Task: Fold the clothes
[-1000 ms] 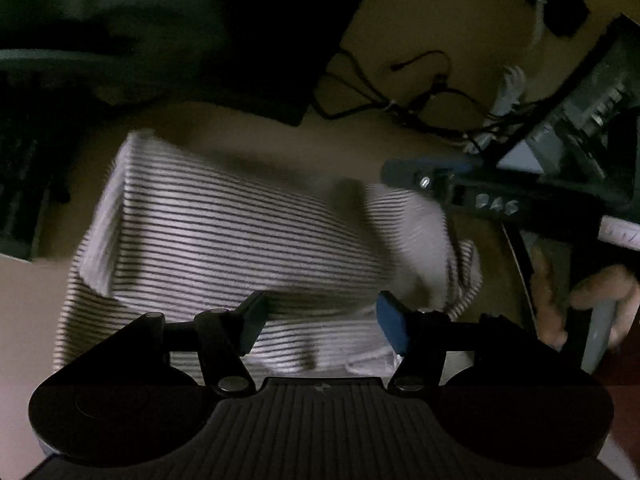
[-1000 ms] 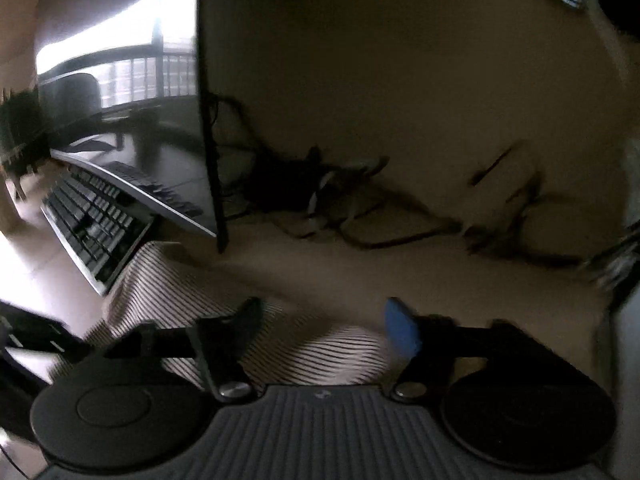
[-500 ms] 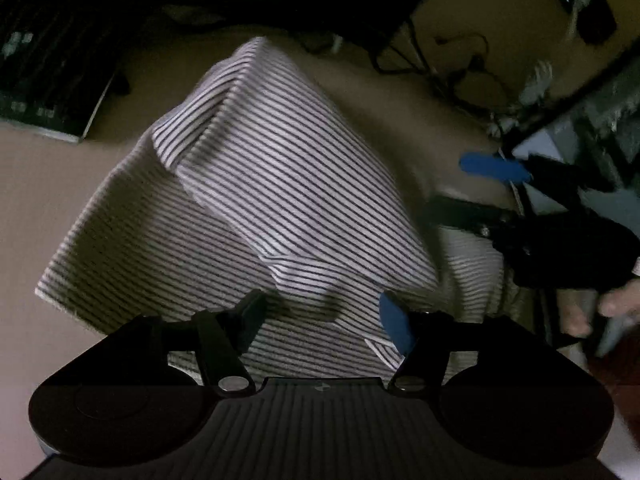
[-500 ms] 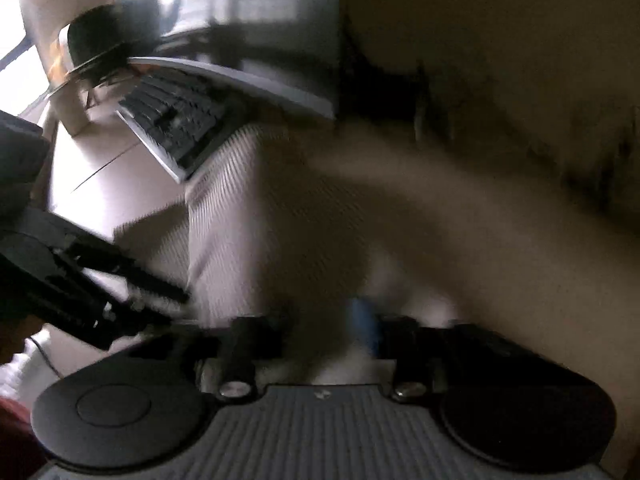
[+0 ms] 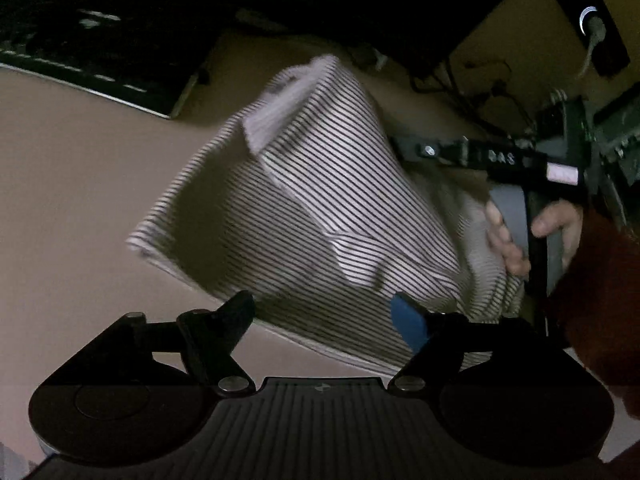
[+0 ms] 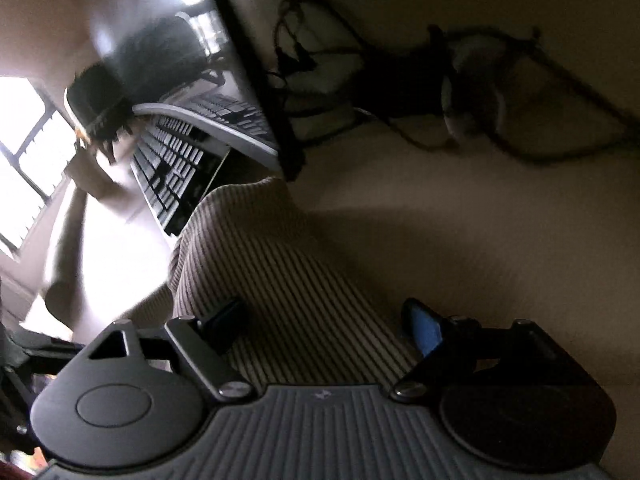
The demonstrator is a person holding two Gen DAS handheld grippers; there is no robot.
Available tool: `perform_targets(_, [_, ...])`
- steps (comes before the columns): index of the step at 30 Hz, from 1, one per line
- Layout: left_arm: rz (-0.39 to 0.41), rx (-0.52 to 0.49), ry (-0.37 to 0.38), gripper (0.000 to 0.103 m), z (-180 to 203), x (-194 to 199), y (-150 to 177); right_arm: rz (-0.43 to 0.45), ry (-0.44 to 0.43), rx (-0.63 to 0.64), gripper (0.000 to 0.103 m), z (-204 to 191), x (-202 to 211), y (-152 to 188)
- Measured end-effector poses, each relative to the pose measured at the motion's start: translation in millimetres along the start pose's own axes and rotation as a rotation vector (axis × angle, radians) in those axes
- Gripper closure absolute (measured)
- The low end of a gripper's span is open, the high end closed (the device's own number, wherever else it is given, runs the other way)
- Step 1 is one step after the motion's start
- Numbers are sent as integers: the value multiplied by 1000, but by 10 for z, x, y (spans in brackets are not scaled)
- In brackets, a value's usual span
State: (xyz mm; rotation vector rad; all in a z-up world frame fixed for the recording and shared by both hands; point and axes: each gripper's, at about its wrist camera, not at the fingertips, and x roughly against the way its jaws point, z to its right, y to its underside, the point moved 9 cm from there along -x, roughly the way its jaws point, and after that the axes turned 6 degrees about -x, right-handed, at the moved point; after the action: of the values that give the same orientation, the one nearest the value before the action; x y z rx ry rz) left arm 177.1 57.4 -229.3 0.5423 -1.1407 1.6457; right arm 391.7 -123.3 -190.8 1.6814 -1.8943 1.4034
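Both tools stand spread with nothing between their fingers: the left tool (image 5: 324,316) and right tool (image 6: 324,320) hover over the striped shirt (image 5: 320,200), which lies folded on the desk (image 5: 80,184) beside the keyboard (image 6: 180,160), seemingly in layers.

The shirt (image 5: 320,208) is white with thin dark stripes (blue pad on each black gripper (image 5: 324,320)), table (image 5: 72,184) beige.

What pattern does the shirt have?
Thin dark stripes on white shirt; clearest in left wrist view.
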Motion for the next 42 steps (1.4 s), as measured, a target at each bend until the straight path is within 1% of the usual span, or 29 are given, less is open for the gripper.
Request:
perform_targets(2, [-10, 11, -2, 22, -33, -46, -29, 7, -17, -12, 19, -13, 12, 14])
perform_targets(3, [-14, 16, -2, 22, -49, -67, -44, 16, -17, -12, 32, -39, 24, 27])
perform_targets(4, [-12, 18, 1, 22, -54, -70, -71, 26, -17, -12, 56, -65, 36, 39])
perform_targets(5, [-9, 20, 5, 22, -60, -72, -98, 38, 0, -4, 67, -104, 54, 52])
perform_targets(6, [-7, 22, 9, 22, -66, -75, -124, 52, 39, 12, 87, -147, 74, 65])
perform_targets(7, [-12, 24, 16, 22, -63, -91, -135, 67, 78, 33, 92, -202, 101, 75])
perform_targets(8, [-17, 19, 18, 21, -52, -116, -143, 91, 100, 56, 92, -283, 156, 68])
perform_targets(10, [-18, 1, 17, 21, -17, -165, -161, 147, 92, 122, 93, -538, 289, 60])
perform_targets(11, [-19, -5, 17, 21, -9, -184, -168, 160, 88, 162, 93, -670, 329, 92])
perform_targets(15, [-20, -19, 28, 21, 2, -190, -179, 160, 94, 333, 93, -1174, 408, 318])
perform_targets(18, [-20, -27, 30, 21, -2, -166, -172, 135, 113, 385, 93, -1362, 377, 579])
perform_targets(21, [-19, -53, 25, 21, 15, -143, -164, 111, 124, 396, 93, -1499, 349, 797])
perform_targets(27, [-16, -105, 15, 21, 49, -97, -150, 118, 187, 355, 93, -1550, 322, 963])
perform_targets(32, [36, -160, -31, 21, -17, 197, -198, 138, 246, 362, 93, -1622, 309, 1024])
perform_targets(35, [81, -168, -33, 18, -60, 453, -307, 151, 271, 374, 93, -1657, 275, 1059])
perform_targets(38, [115, -140, -1, 12, -132, 685, -527, 162, 288, 391, 93, -1686, 271, 1092])
perform_targets(39, [108, -138, 9, 10, -126, 702, -618, 166, 296, 402, 93, -1703, 270, 1113])
perform_targets(41, [93, -133, 27, 10, -114, 732, -799, 174, 312, 425, 93, -1736, 268, 1154])
perform_targets(42, [73, -138, 21, 10, -84, 685, -883, 178, 319, 437, 93, -1752, 267, 1175])
